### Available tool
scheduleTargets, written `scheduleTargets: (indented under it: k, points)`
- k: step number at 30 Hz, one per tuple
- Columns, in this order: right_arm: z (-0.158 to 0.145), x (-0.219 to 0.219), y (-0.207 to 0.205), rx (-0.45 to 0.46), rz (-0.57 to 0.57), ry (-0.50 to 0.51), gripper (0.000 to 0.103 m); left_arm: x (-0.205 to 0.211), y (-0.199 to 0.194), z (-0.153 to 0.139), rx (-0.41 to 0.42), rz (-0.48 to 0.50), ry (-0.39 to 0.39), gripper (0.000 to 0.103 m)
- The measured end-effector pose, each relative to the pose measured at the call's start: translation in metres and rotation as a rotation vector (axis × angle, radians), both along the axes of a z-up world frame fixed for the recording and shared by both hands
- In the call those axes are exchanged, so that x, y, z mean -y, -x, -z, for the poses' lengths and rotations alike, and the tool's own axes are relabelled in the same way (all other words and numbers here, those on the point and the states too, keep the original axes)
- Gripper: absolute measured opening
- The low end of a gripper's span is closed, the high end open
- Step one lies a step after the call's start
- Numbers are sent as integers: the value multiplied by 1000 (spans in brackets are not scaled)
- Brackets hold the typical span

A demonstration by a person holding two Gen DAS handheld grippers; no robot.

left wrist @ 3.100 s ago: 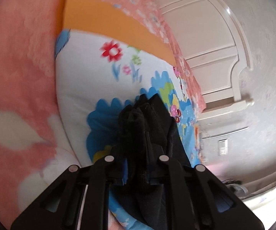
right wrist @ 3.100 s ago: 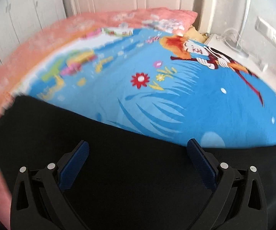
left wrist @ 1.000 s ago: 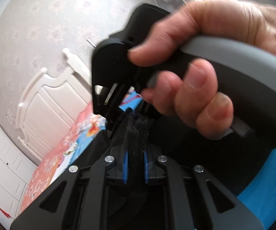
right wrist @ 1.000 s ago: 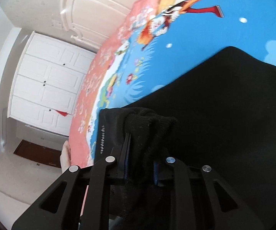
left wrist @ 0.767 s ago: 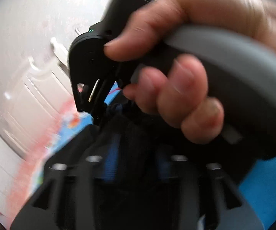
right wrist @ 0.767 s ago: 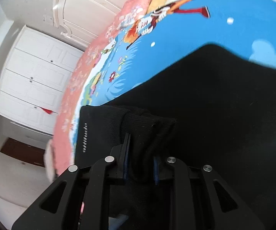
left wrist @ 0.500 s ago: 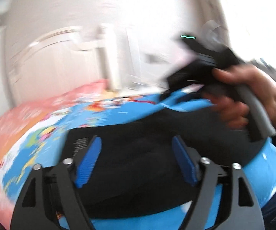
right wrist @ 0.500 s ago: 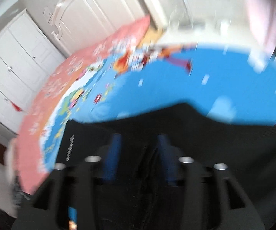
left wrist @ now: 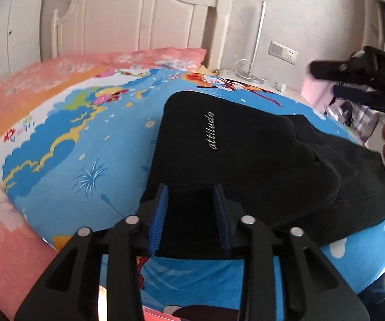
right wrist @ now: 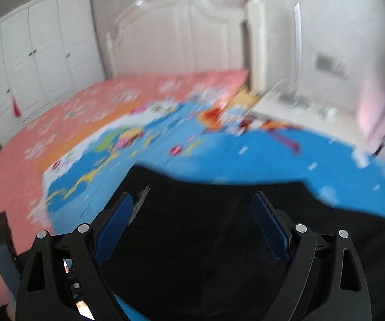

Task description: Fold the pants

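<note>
The black pants [left wrist: 235,149] lie folded on the blue cartoon bedspread [left wrist: 90,144], with silver "attitude" lettering on top. My left gripper [left wrist: 191,190] is open, its blue pads just over the near edge of the pants, holding nothing. My right gripper [right wrist: 192,200] is wide open above the pants [right wrist: 214,230] and empty; this view is blurred. In the left wrist view the right gripper's body [left wrist: 366,72] and the hand holding it show at the far right.
A pink floral quilt [left wrist: 18,85] covers the left side of the bed. A white headboard [left wrist: 144,18] stands behind. A bedside table with a lamp pole [left wrist: 258,42] and cables is at the back right. White wardrobes [right wrist: 31,61] line the left wall.
Both grippers let go of the pants and opened. They drew back from the cloth, which now lies folded on the bed. The right hand moved off to the right.
</note>
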State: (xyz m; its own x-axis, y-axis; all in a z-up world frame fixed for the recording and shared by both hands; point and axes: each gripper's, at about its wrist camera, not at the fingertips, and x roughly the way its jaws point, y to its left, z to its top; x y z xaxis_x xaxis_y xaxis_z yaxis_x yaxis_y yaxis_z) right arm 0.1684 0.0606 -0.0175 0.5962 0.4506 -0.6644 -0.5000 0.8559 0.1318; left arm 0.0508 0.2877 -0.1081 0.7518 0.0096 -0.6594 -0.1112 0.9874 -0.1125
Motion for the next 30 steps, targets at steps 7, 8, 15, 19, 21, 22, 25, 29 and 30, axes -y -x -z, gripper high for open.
scheduleTargets:
  k: [7,8,15,19,21,22,25,29,30]
  points:
    - [59,-26,-5,-70,48,149,87,36,16,-1,-28,14,-65,60]
    - [73,-26,-7,-96,65,191,87,35,15,-2,-29,-24,-65,61]
    - [90,-33,-2,-43,79,287,89,24,-34,-44,5,-51,-52,38]
    - [91,-33,-1,-47,82,285,89,29,-98,-50,-49,36,-21,38]
    - [91,-34,0,-46,81,287,90,26,-133,-37,-127,51,-28,31]
    - [91,-34,0,-47,80,287,90,25,-145,-31,-168,59,-32,27]
    - [91,-35,-1,-49,77,290,90,13,-179,-9,-260,50,-39,17]
    - [91,-35,1,-48,74,287,90,7,-191,1,-285,36,-26,17]
    - [91,-34,1,-49,75,285,90,9,-190,1,-279,34,-36,17]
